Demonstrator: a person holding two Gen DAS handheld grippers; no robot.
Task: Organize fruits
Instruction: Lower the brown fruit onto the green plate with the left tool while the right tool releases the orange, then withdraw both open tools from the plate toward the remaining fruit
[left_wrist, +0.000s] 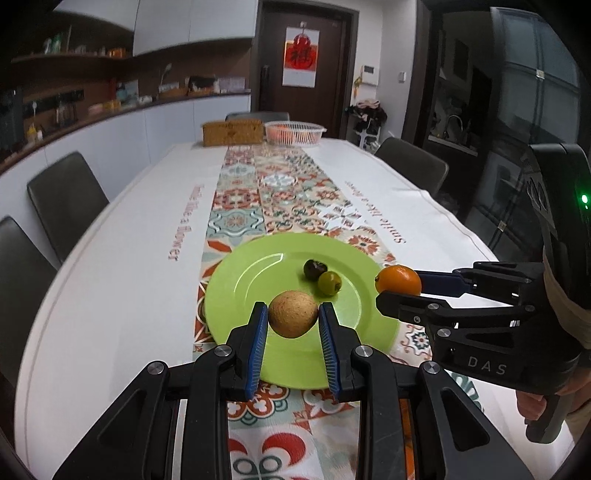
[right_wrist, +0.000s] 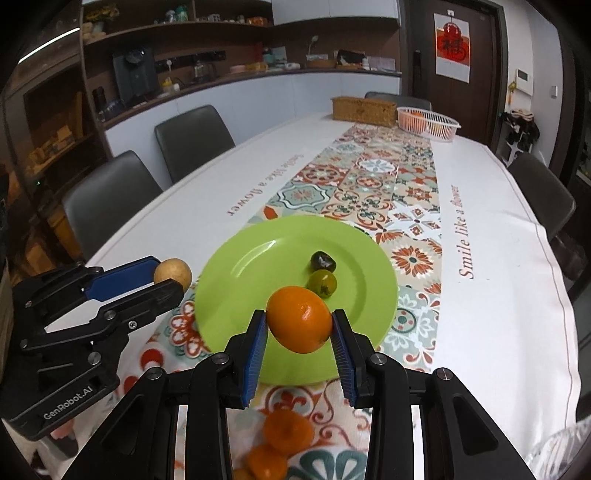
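Note:
My left gripper is shut on a tan round fruit and holds it above the near part of the green plate. My right gripper is shut on an orange and holds it above the plate's near edge. A dark fruit and a green fruit lie side by side on the plate. In the right wrist view the left gripper with the tan fruit is at the plate's left edge. In the left wrist view the right gripper with the orange is at the plate's right edge.
Several oranges lie on the patterned runner below my right gripper. A white basket with orange fruit and a woven box stand at the table's far end. Dark chairs line both sides. A clear container's rim shows at bottom right.

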